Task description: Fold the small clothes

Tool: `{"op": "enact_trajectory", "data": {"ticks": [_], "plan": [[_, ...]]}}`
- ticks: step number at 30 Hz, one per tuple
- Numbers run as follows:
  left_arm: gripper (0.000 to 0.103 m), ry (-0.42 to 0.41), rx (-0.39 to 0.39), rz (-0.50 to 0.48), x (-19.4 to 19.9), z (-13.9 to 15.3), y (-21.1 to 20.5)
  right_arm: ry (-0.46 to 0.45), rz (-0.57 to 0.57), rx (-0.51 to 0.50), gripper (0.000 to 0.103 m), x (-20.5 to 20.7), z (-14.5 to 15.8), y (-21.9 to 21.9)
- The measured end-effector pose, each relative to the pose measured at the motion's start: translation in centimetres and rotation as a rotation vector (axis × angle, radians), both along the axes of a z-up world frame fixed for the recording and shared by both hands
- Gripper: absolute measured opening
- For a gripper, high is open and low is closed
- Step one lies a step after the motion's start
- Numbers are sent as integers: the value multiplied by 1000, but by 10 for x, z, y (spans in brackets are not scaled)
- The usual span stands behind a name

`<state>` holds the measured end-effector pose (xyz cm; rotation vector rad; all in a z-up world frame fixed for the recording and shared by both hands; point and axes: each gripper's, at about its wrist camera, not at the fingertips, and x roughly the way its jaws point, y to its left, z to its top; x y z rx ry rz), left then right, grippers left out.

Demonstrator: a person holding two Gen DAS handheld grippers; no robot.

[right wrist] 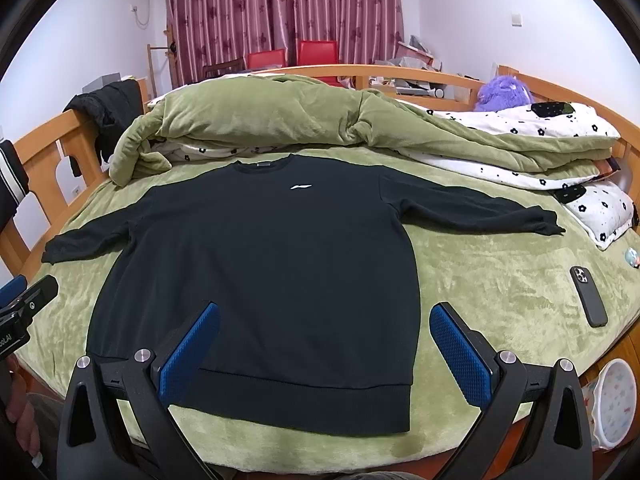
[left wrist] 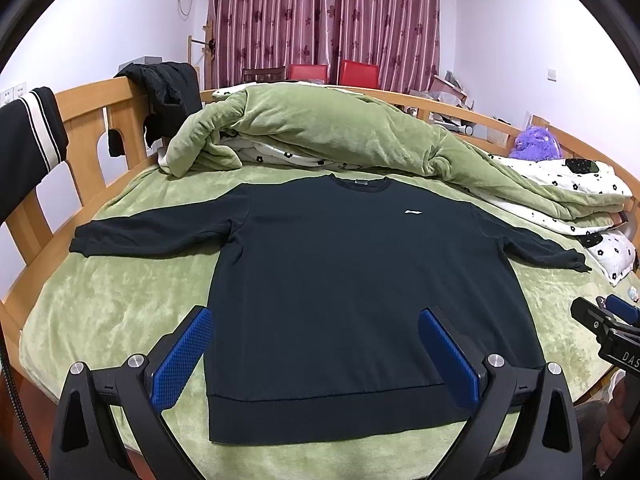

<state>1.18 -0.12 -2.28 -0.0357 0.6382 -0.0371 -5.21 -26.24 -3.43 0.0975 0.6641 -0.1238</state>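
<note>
Dark navy sweatshirt (left wrist: 352, 280) flat, sleeves spread, white chest logo (right wrist: 301, 187)

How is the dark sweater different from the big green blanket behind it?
The sweater is very dark and lies spread flat with both sleeves out; the blanket is light green and bunched into a rumpled heap. The sweater has a small white logo on its chest; the blanket's underside is white with black flowers. The sweater lies nearer the cameras, the blanket farther back. Both are soft cloth lying on the same green-covered bed.
</note>
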Motion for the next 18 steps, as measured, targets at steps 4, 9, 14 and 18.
{"op": "enact_trajectory", "data": {"ticks": [4,9,14,18], "plan": [[103,2,-5,3,0,-1,2,-1,1,-1,103,0,0,1],[103,4,-10,6,0,-1,3,-1,5,-7,103,-1,0,3],[103,4,-10,4,0,-1,4,0,12,-19,103,0,-1,4],[103,5,-9,1,0,-1,4,0,14,-27,103,0,-1,6]]}}
